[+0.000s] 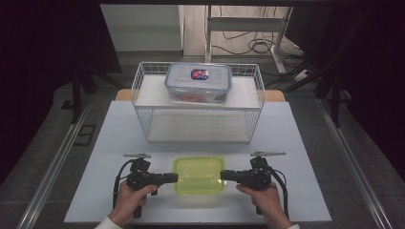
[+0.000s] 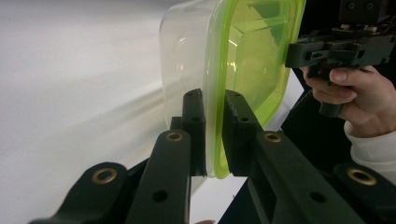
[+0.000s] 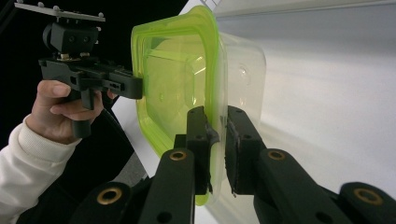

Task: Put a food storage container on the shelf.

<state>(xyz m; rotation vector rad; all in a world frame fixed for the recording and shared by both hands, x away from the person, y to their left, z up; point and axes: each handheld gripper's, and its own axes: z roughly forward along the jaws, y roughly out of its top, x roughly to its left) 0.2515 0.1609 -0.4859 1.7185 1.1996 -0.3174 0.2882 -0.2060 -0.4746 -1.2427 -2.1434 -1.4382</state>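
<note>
The green-lidded box sat at the near middle of the white table, in front of the wire basket. The left gripper pinched its left rim; the right gripper clamped the opposite rim.

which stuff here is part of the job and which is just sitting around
In the job:
- green-lidded container
- left tongs, shut on its rim
- right tongs, shut on the opposite rim

Just lying about:
- wire basket
- blue-lidded container resting on the wire basket
- cables on the floor
</note>
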